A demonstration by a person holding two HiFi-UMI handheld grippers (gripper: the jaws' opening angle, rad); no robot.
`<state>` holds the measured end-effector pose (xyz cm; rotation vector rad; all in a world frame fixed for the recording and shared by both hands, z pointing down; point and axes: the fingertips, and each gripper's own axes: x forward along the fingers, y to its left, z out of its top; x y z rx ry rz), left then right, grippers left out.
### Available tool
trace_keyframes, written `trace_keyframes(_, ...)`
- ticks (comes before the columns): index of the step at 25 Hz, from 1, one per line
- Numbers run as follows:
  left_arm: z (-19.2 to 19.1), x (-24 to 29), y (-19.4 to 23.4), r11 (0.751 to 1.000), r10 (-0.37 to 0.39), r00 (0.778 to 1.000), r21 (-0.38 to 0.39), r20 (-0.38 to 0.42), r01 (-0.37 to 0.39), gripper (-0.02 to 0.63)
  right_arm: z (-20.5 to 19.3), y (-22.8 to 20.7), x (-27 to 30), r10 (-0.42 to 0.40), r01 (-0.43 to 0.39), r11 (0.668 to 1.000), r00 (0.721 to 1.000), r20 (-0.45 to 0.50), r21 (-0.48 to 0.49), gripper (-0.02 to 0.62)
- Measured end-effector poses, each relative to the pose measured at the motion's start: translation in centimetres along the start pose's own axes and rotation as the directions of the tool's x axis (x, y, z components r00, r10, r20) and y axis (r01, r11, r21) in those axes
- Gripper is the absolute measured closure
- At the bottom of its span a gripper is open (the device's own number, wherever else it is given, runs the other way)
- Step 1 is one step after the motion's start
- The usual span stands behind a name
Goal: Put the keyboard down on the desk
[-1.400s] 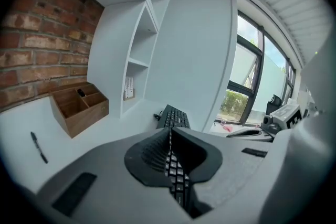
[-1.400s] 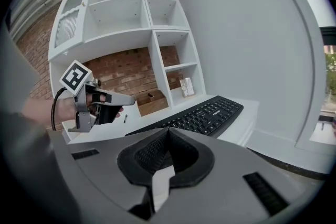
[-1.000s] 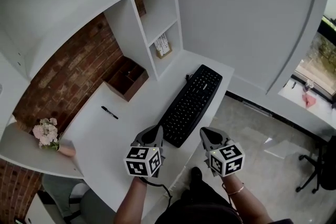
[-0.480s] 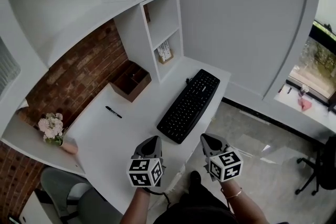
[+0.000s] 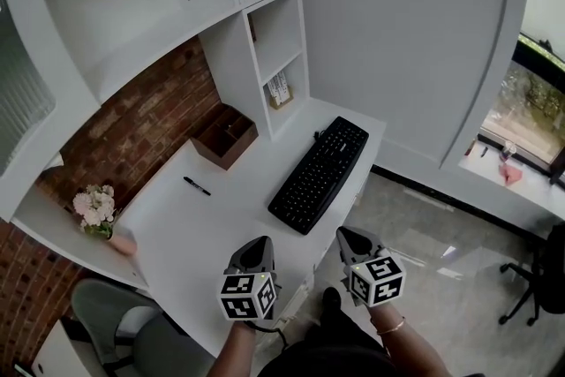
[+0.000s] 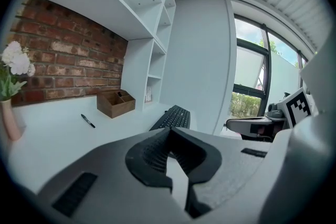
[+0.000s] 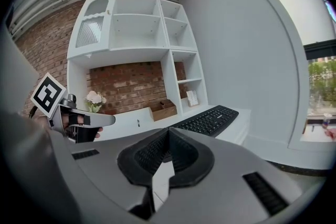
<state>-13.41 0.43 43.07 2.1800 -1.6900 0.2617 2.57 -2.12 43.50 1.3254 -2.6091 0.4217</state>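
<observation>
the keyboard (image 5: 320,174) lies flat on the bench (image 5: 190,225), along its right edge. the left tongs (image 5: 257,246) hang over the bench's near edge and the right tongs (image 5: 350,237) hang just off it. both are pressed together on nothing, well short of the keyboard.

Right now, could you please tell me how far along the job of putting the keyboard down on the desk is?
Done: the black keyboard lies flat on the white desk, touched by neither gripper. In hand: nothing; the left gripper and right gripper hover short of it, jaws together and empty. Left: apparently nothing.
</observation>
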Motion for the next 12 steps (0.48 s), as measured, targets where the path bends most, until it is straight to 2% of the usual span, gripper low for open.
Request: trace_keyframes(12, -0.2, -1.8, 0.7, 1.000, -0.003, 1.000, 0.007, 0.011, 0.003, 0.597, 0.1, 2.0, -0.6, -0.010, 0.010, 1.000, 1.000, 0.024, -0.003, 0.591)
